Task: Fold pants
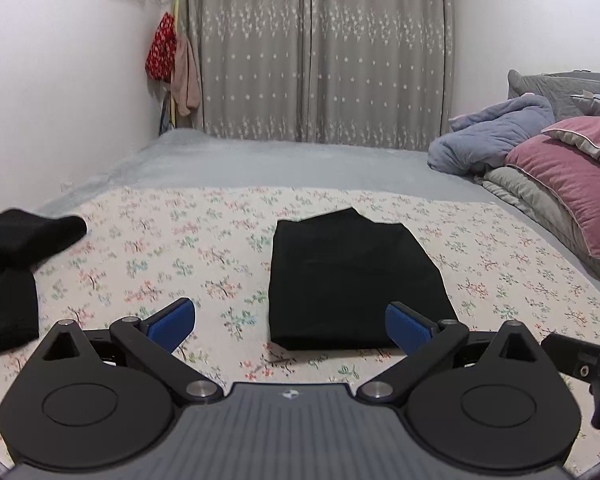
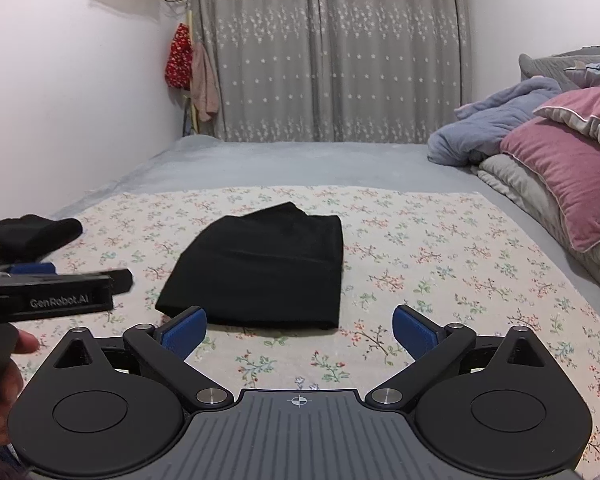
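Note:
Black pants (image 1: 348, 280) lie folded into a compact rectangle on the floral sheet (image 1: 180, 248); they also show in the right wrist view (image 2: 260, 268). My left gripper (image 1: 290, 326) is open and empty, raised just in front of the pants' near edge. My right gripper (image 2: 300, 330) is open and empty, also just short of the near edge, slightly to the right. The left gripper's body (image 2: 48, 292) shows at the left of the right wrist view.
Another black garment (image 1: 12, 264) lies at the sheet's left edge, also in the right wrist view (image 2: 32, 236). Pink pillows (image 1: 572, 184) and a blue blanket (image 1: 492, 140) are piled at the right. A wall stands left, curtains (image 1: 324, 52) behind.

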{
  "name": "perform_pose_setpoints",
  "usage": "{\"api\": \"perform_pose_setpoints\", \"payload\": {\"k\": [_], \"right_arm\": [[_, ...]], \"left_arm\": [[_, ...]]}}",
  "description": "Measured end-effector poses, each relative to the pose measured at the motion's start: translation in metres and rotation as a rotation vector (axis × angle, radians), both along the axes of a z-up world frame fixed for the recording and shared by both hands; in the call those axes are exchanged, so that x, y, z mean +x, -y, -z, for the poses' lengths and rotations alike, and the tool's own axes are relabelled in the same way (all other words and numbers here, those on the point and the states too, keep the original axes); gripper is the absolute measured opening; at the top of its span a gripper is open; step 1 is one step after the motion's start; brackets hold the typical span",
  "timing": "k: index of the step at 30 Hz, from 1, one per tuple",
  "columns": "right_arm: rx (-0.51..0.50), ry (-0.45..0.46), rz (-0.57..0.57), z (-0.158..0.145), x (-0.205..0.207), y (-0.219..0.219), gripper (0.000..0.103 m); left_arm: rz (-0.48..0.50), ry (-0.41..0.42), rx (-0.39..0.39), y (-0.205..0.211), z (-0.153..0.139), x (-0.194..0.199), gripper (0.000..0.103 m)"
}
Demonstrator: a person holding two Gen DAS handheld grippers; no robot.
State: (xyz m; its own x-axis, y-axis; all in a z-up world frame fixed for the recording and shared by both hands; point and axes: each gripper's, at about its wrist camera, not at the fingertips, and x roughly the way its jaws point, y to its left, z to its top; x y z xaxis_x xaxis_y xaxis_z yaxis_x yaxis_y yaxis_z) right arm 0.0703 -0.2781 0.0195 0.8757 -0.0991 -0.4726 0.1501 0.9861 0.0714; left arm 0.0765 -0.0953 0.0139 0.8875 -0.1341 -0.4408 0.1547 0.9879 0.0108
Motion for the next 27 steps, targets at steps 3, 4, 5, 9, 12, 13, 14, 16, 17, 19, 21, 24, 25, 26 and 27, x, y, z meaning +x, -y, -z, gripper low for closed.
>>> {"api": "perform_pose_setpoints", "payload": {"k": [3, 4, 5, 9, 12, 13, 14, 16, 17, 19, 21, 24, 25, 26, 27], "right_arm": [[0.002, 0.006, 0.005, 0.0011, 0.0011, 0.0001, 0.103], [0.005, 0.008, 0.005, 0.0012, 0.0014, -0.0002, 0.103], [0.006, 0.007, 0.005, 0.0014, 0.0018, -0.0008, 0.103], [0.002, -0.001, 0.01, 0.0035, 0.0041, -0.0035, 0.103], [0.004, -0.005, 0.017, 0.0045, 0.0051, -0.0041, 0.103], [0.006, -0.006, 0.02, 0.0048, 0.0052, -0.0039, 0.103], [0.007, -0.006, 0.023, 0.0052, 0.0053, -0.0036, 0.103], [0.011, -0.007, 0.031, 0.0057, 0.0057, -0.0026, 0.103], [0.013, -0.009, 0.032, 0.0064, 0.0057, -0.0021, 0.103], [0.016, -0.011, 0.036, 0.0069, 0.0062, -0.0012, 0.103], [0.017, -0.013, 0.04, 0.0073, 0.0068, -0.0005, 0.103], [0.015, -0.015, 0.04, 0.0074, 0.0072, -0.0003, 0.103], [0.015, -0.015, 0.041, 0.0074, 0.0072, -0.0005, 0.103], [0.014, -0.015, 0.04, 0.0077, 0.0074, -0.0003, 0.103], [0.013, -0.016, 0.04, 0.0082, 0.0073, -0.0006, 0.103]], "left_arm": [[-0.009, -0.006, 0.0, 0.0011, 0.0012, 0.0005, 0.095], [-0.012, -0.012, 0.001, 0.0013, 0.002, 0.0016, 0.095], [-0.016, -0.017, 0.005, 0.0012, 0.0028, 0.0027, 0.095], [-0.024, -0.02, 0.016, 0.0014, 0.003, 0.0032, 0.095], [-0.03, -0.012, 0.013, 0.0014, 0.002, 0.0013, 0.095], [-0.031, -0.01, 0.015, 0.0016, 0.0022, 0.0018, 0.095], [-0.03, -0.01, 0.017, 0.0018, 0.0021, 0.0016, 0.095], [-0.031, -0.014, 0.018, 0.002, 0.0033, 0.0025, 0.095], [-0.031, -0.017, 0.017, 0.0019, 0.0035, 0.0027, 0.095], [-0.033, -0.018, 0.018, 0.0024, 0.004, 0.0025, 0.095], [-0.032, -0.014, 0.021, 0.0028, 0.0037, 0.002, 0.095], [-0.029, -0.015, 0.023, 0.0037, 0.0038, 0.0016, 0.095], [-0.027, -0.019, 0.023, 0.004, 0.0041, 0.0016, 0.095], [-0.026, -0.021, 0.024, 0.0044, 0.0044, 0.0016, 0.095], [-0.026, -0.023, 0.025, 0.005, 0.0047, 0.0017, 0.095]]}}
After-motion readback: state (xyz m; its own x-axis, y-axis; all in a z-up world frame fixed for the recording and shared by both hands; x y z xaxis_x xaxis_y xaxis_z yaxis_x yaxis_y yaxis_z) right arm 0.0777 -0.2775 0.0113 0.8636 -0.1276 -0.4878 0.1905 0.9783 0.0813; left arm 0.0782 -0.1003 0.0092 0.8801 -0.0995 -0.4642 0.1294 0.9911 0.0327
